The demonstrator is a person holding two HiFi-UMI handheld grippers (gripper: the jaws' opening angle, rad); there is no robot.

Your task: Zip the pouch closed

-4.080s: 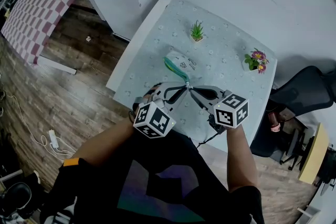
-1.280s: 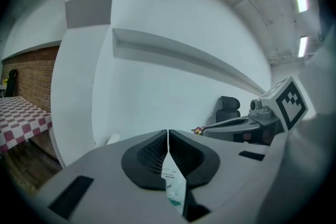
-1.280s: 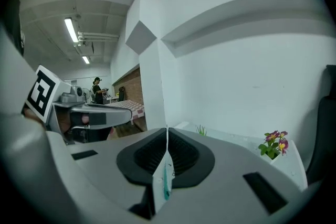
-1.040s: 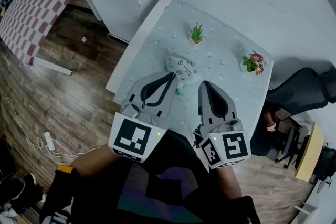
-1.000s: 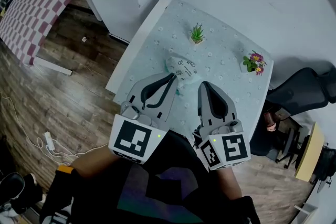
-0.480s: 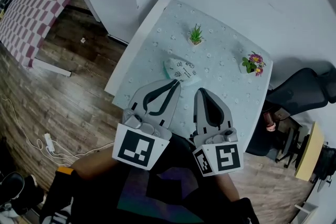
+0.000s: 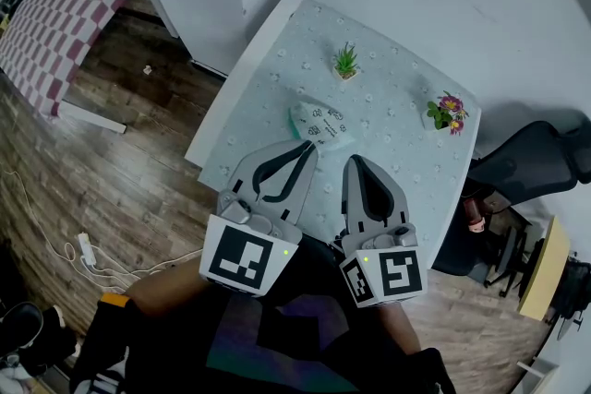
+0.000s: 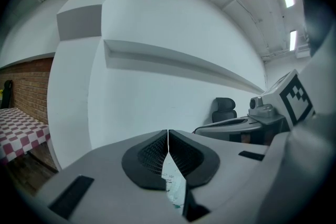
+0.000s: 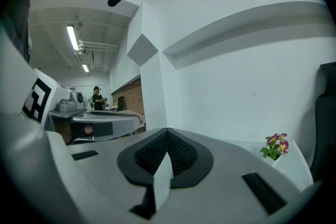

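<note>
My left gripper (image 7: pixel 308 147): jaws pressed together, empty. My right gripper (image 7: pixel 355 160): jaws together too, empty. Pouch (image 7: pixel 320 122) lies on table (image 7: pixel 261 88), just ahead of my left tips.

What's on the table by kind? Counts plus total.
pouch: 1
potted plants: 2 (green potted plant, flowering potted plant)
total: 3

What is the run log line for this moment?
left tongs: shut, empty | right tongs: shut, empty | pouch: on table, not gripped
</note>
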